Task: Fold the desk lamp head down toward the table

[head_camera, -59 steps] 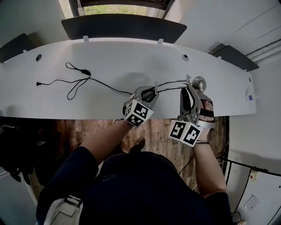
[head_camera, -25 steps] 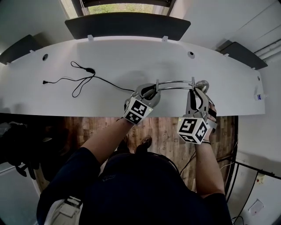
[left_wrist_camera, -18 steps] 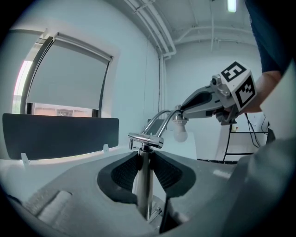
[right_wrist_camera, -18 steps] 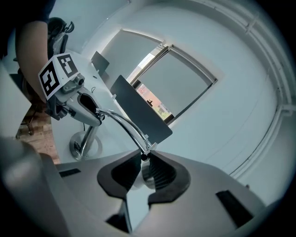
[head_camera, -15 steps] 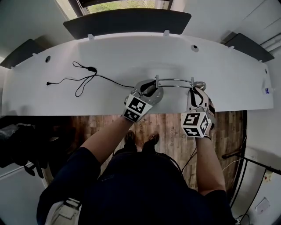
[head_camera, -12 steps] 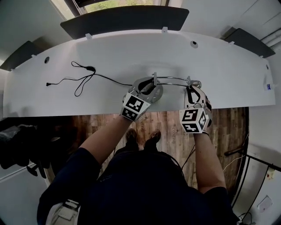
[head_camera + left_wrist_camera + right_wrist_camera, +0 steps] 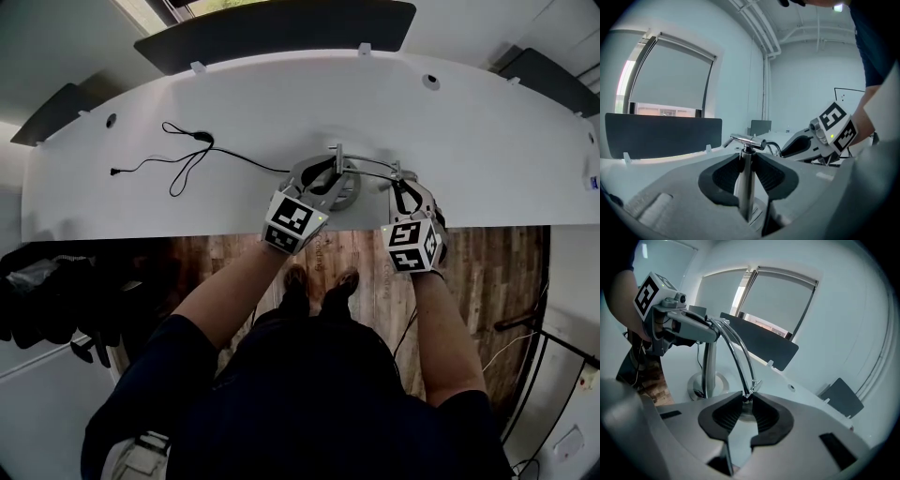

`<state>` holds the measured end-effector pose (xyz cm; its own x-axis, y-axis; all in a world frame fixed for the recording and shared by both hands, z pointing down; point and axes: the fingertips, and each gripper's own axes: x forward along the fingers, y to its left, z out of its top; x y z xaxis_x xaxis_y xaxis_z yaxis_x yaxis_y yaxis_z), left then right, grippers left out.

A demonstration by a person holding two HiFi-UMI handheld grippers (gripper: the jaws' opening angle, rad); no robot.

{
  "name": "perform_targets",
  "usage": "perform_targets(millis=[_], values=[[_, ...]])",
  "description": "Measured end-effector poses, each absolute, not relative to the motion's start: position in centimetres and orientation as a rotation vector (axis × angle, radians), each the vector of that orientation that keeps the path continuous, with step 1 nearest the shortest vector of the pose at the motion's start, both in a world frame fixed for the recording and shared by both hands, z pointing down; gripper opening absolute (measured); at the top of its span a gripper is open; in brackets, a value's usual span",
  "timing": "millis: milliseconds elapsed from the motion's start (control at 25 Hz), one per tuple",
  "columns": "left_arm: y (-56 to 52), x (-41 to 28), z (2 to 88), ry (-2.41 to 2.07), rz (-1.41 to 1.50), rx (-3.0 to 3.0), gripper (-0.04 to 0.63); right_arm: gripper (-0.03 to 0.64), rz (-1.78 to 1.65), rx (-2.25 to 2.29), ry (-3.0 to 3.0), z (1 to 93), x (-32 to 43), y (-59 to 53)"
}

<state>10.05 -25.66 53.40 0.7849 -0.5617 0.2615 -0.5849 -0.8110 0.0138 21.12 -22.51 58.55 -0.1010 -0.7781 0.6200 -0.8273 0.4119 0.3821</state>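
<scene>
Left gripper view, left tool [image 7: 746,161] clenched on the upright post [image 7: 746,187] of the chrome desk lamp [image 7: 352,187], right tool [image 7: 747,401] near its right, jaws just easing apart yet pinching the head end of the curved twin-rod arm [image 7: 736,352], low over the white tabletop [image 7: 469,141].

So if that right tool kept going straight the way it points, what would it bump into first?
The chrome lamp arm sits pinched at the tips of the right tool, so that comes first. Past it, the line slopes down to the white tabletop, probably the next stop, though depth is hard to judge.
</scene>
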Motion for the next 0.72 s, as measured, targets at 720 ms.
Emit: perform_targets(millis=[720], values=[[-25.8,9.9,53.6,-0.979,0.397,2.856,0.106,0.075,0.172,1.353,-1.939,62.5,18.3,-23.2]])
